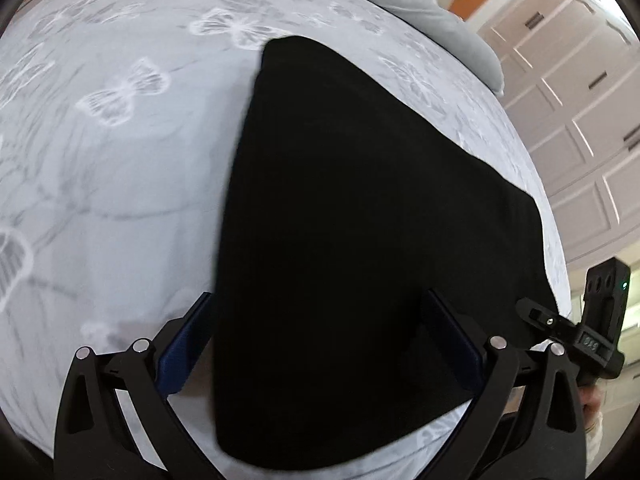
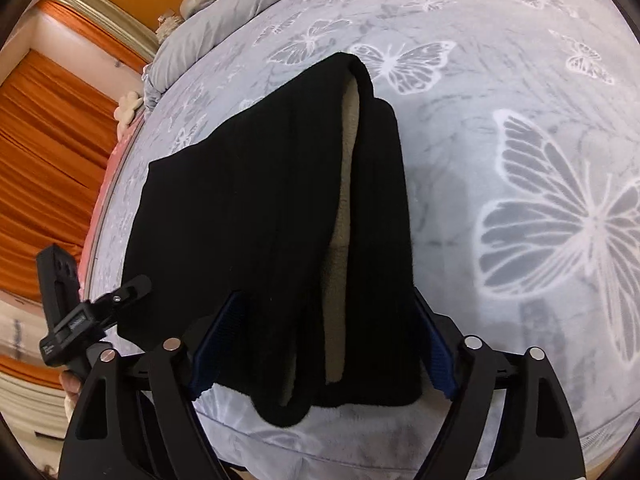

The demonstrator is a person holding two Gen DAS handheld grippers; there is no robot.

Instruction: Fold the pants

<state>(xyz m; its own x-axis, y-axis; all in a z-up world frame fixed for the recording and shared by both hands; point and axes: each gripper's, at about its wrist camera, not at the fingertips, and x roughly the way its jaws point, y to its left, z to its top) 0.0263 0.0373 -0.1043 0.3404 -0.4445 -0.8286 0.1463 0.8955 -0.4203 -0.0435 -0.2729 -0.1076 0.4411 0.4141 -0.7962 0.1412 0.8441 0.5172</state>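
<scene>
Black pants point(image 2: 260, 220) lie on the bed point(image 2: 500, 160), already doubled over, pale lining showing at the fold. My left gripper point(image 1: 316, 340) and right gripper point(image 2: 324, 344) both stand open astride the near edge, gripping nothing. Judged: another fold remains.

Black pants point(image 1: 360, 240), also point(image 2: 260, 240), lying flat on a pale blue-grey butterfly-print bedspread point(image 1: 120, 180), near its edge. Folded lengthwise, legs stacked, tapering toward the far end. Plain matte black in the left wrist view, no detail readable, one long edge running straight away, the other slanting toward the bed's edge. In the right wrist view, ribbed fabric, with a beige fleece lining point(image 2: 344, 200) showing in a long gap between the layers. Near end slightly uneven, one rounded corner hanging lower than the other. Far end narrow and folded over.
</scene>
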